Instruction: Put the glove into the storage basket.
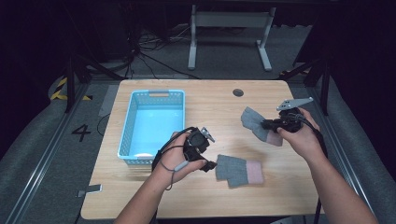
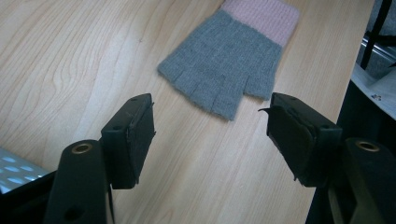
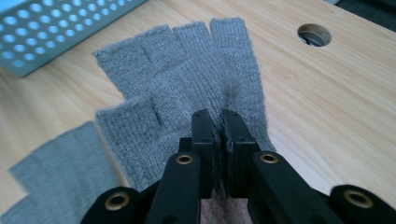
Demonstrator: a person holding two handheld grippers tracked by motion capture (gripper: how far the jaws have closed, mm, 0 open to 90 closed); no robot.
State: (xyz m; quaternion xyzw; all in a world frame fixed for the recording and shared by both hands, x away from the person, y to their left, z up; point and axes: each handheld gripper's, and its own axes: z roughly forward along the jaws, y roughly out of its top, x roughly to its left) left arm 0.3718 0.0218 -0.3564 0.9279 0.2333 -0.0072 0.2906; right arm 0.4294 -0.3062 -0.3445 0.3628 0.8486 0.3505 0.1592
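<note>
Dark floor surrounds a light wooden table (image 1: 205, 186), and a large digit "4" (image 1: 81, 132) is marked on the floor at the table's left. On the left part of the tabletop stands a light blue perforated basket (image 1: 127, 135); its inside looks bare apart from a pale patch near the front wall, too unclear to name. A round cable hole (image 1: 238, 92) sits in the tabletop toward the far edge.

Two grey fingerless gloves with pink cuffs are in play. One glove (image 1: 239, 170) lies flat on the wood near the front, just right of the left gripper (image 1: 208, 164). That gripper's jaws stand wide apart with nothing between them, aimed at the flat glove (image 2: 224, 70). The other glove (image 1: 256, 122) hangs above the table's right part, pinched in the right gripper (image 1: 265, 125), whose jaws are closed tight on the knit (image 3: 205, 84).
</note>
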